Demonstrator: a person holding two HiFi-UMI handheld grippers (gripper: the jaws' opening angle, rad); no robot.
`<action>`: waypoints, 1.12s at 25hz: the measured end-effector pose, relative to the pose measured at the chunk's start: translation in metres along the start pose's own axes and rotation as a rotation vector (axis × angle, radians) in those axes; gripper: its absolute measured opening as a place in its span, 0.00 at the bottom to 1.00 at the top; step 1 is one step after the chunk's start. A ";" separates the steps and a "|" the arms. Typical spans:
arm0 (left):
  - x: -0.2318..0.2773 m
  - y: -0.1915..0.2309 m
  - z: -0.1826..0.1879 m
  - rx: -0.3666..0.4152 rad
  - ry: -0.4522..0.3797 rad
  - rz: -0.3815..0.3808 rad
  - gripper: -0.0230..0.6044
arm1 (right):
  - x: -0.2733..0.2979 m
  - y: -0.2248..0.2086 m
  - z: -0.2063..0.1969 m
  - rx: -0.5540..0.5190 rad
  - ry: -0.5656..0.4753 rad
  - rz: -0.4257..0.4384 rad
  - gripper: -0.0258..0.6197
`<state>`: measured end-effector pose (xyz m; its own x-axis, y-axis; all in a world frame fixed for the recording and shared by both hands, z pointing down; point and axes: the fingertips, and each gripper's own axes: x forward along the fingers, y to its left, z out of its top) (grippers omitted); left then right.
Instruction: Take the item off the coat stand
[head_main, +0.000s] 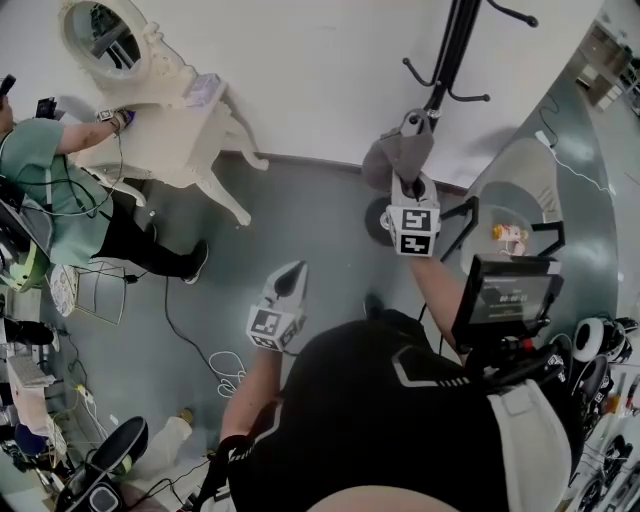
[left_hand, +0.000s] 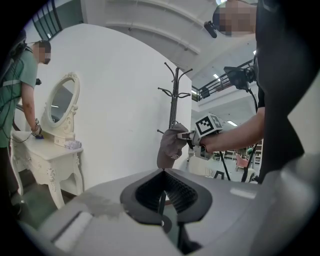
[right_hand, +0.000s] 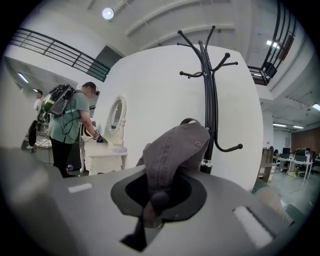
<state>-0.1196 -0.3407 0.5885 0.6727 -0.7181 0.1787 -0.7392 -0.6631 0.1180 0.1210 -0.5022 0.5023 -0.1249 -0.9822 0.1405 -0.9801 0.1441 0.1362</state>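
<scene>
Right tool (right_hand: 155, 196) clamped on grey cap (right_hand: 175, 150), left tool (left_hand: 164, 196) closed, empty; cap could snag coat stand (right_hand: 210, 90) hook at its 3 o'clock, tipping it.

One cap (head_main: 393, 158), one coat stand (head_main: 455, 40), two grippers (head_main: 290, 272) (head_main: 411, 186)

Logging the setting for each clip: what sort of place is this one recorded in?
Probably a large workspace hall with a staged home corner, not a real home: a white dressing table and black coat stand stand by a curved white partition, with a railed upper gallery overhead.
</scene>
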 end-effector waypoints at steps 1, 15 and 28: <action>-0.002 -0.001 0.001 0.005 -0.003 -0.003 0.04 | -0.005 0.004 0.002 -0.003 -0.007 0.008 0.09; -0.035 -0.021 0.026 0.049 -0.049 -0.038 0.04 | -0.080 0.030 0.033 0.027 -0.054 0.059 0.09; -0.070 -0.038 0.044 0.039 -0.114 -0.051 0.04 | -0.155 0.043 0.039 0.018 -0.054 0.044 0.09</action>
<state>-0.1370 -0.2746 0.5281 0.7102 -0.7014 0.0606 -0.7038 -0.7053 0.0852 0.0923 -0.3488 0.4482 -0.1759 -0.9800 0.0925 -0.9761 0.1859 0.1128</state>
